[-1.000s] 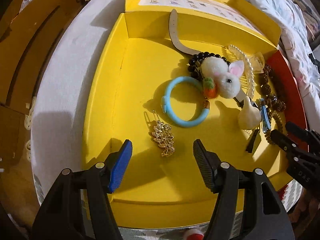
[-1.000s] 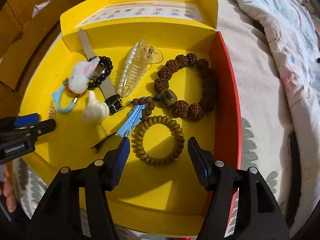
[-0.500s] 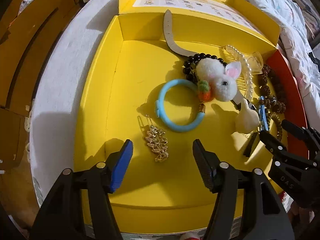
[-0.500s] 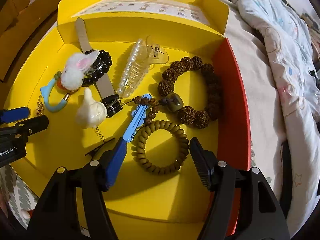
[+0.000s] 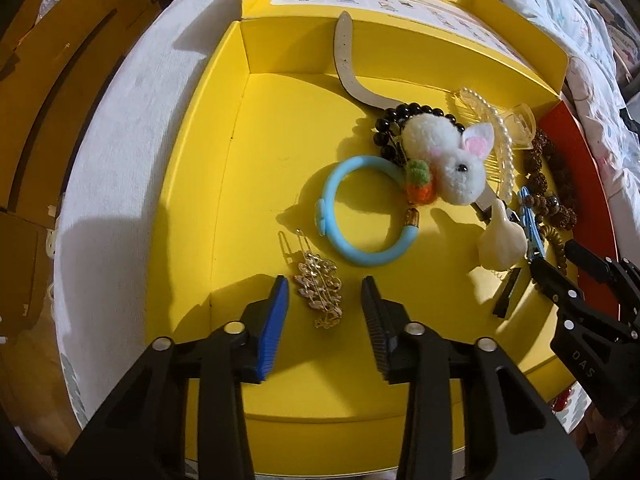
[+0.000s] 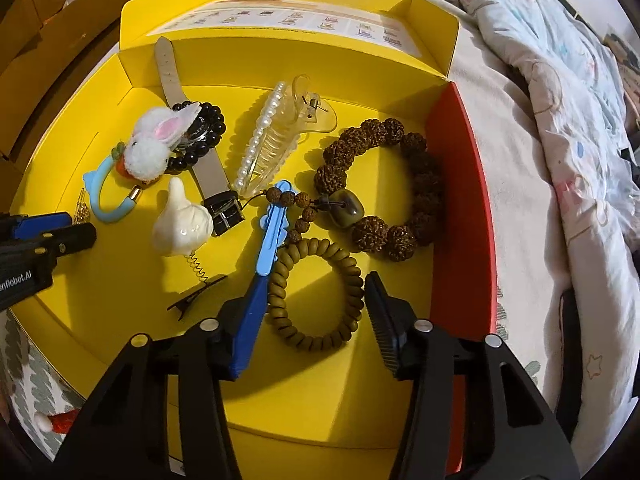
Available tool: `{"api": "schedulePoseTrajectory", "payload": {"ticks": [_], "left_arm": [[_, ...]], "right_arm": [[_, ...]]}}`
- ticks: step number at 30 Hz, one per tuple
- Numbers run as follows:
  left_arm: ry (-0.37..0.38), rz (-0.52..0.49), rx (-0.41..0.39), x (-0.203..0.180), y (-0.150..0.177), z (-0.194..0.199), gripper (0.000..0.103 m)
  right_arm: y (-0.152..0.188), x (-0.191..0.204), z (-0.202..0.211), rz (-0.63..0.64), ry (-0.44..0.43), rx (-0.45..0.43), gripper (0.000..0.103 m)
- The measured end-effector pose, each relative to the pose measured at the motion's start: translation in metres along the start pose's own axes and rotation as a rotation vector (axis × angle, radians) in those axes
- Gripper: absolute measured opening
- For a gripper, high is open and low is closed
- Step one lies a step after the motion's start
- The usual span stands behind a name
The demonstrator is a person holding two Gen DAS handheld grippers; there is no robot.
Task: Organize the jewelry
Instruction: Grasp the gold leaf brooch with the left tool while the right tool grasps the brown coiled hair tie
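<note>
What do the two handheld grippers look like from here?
Both are black plastic clamp-style frames with silver rivets. The left gripper and right gripper each pair one blue pad with one black ribbed pad. White lettering marks both bodies. No cables or sleeves show.

A bed [image 6: 500, 128] carries everything here, its surface covered by a pale off-white sheet [image 5: 132, 152]. A crumpled white quilt printed with small pastel figures [image 6: 568, 80] is bunched along the right side. Lying directly on the bed is a wide, shallow yellow cardboard box [image 5: 240, 208] with one red side wall [image 6: 468, 184] and an upright yellow back flap bearing a printed strip of small pictures [image 6: 288, 20]. At the near edge of the box, a patch of white fabric with a grey leaf pattern [image 6: 36, 384] shows beneath it, and a small red and white object [image 6: 56, 424], too little visible to identify, lies there just beside the box.
</note>
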State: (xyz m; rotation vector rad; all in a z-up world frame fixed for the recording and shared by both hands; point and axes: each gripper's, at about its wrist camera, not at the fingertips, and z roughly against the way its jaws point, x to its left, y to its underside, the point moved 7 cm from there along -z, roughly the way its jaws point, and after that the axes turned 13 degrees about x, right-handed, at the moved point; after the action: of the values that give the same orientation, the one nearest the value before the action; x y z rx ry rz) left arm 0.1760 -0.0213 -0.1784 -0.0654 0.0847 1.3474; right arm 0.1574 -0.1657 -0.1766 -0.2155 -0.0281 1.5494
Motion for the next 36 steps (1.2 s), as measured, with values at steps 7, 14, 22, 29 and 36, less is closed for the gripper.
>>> {"api": "schedulePoseTrajectory", "payload": {"ticks": [7, 14, 22, 29, 36], "left_arm": [[0.011, 0.020, -0.006, 0.010, -0.007, 0.001, 0.024], [0.043, 0.037, -0.008, 0.012, -0.009, 0.004, 0.023], [0.059, 0.043, -0.033, 0.009, -0.002, 0.015, 0.023], [0.062, 0.046, -0.053, 0.011, 0.008, 0.024, 0.023], [0.064, 0.043, -0.066, 0.012, 0.012, 0.031, 0.023]], "right_arm": [[0.002, 0.000, 0.002, 0.006, 0.018, 0.000, 0.040], [0.004, -0.004, 0.009, -0.016, -0.038, -0.006, 0.013], [0.005, -0.006, 0.010, -0.033, -0.075, 0.007, 0.006], [0.006, -0.007, 0.015, -0.038, -0.120, 0.005, 0.006], [0.007, -0.006, 0.023, -0.039, -0.143, -0.005, 0.006]]}}
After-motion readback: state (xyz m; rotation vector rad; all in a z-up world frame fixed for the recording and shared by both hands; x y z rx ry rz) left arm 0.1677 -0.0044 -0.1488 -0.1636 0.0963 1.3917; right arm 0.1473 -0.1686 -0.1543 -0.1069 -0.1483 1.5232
